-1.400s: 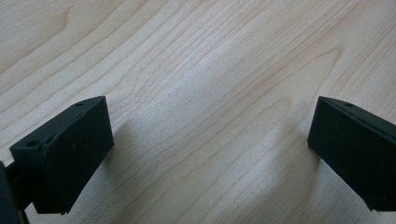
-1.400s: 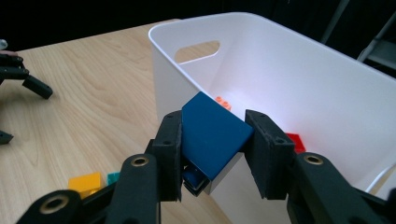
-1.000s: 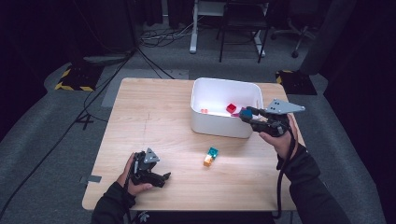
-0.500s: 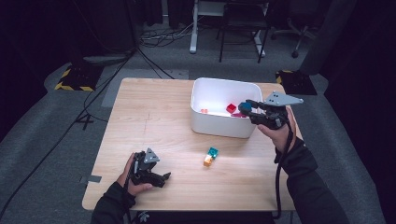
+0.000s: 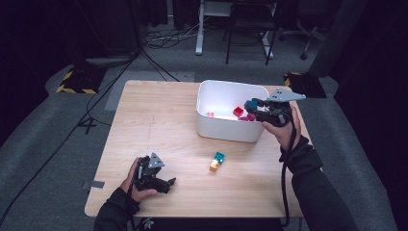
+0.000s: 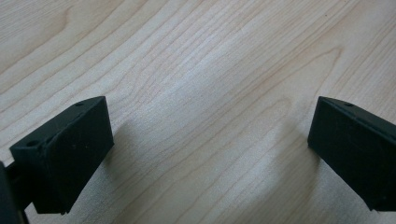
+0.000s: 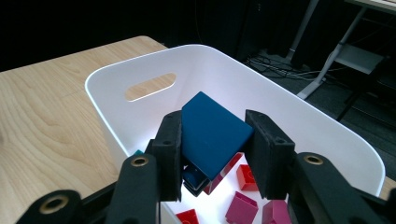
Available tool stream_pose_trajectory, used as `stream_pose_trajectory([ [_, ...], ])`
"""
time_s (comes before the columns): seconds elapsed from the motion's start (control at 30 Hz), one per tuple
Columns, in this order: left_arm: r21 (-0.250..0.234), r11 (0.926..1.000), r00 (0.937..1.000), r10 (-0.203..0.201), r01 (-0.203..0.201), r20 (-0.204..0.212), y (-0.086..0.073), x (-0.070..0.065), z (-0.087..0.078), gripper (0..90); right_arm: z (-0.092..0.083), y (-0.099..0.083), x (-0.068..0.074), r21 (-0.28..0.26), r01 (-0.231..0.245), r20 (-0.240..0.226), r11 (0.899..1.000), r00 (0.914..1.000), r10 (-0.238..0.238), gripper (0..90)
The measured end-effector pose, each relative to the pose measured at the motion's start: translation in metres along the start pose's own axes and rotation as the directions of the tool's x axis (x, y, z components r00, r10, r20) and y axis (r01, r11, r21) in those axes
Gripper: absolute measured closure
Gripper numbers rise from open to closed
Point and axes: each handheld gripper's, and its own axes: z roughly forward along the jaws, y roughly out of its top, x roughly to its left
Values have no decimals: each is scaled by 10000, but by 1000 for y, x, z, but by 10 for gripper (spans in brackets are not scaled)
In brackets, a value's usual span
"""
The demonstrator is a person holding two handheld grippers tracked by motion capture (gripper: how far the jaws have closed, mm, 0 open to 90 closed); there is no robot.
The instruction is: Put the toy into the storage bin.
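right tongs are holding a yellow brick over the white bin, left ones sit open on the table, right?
Not quite: the brick clamped in the right tongs is dark blue, not yellow, as the right gripper view shows. The rest holds: it is over the white bin, and the left tongs sit open on the table.

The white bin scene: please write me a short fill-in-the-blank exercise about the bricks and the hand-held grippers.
1. The right hand-held gripper is shut on a dark ____ brick.
2. It holds this brick above the white ____.
3. The left hand-held gripper has ____ jaws with nothing between them.
4. A teal brick and an orange brick lie on the ____.

Missing words: blue; bin; open; table
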Motion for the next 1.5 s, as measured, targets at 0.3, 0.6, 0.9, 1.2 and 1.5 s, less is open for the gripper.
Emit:
stream_pose_trajectory([
  [0.3,3,10000,10000,5,-5,3,0,0,0,3,18,-1,-3,431,31,174,9991,9998,-38,595],
  [0.6,-5,10000,10000,14,-14,-18,0,0,0,3,26,-6,-10,673,-190,222,9976,9996,175,594],
  [0.9,0,10000,10000,-3,3,1,0,0,0,3,23,-11,-13,622,-385,517,9973,9980,353,528],
  [1.2,-42,9999,9999,104,-104,-103,0,1,0,3,13,-11,-7,345,-283,325,9990,9991,272,522],
  [1.5,-55,10000,9999,83,-83,-103,0,1,0,3,-7,-8,9,-252,-54,-331,9997,9994,46,473],
])
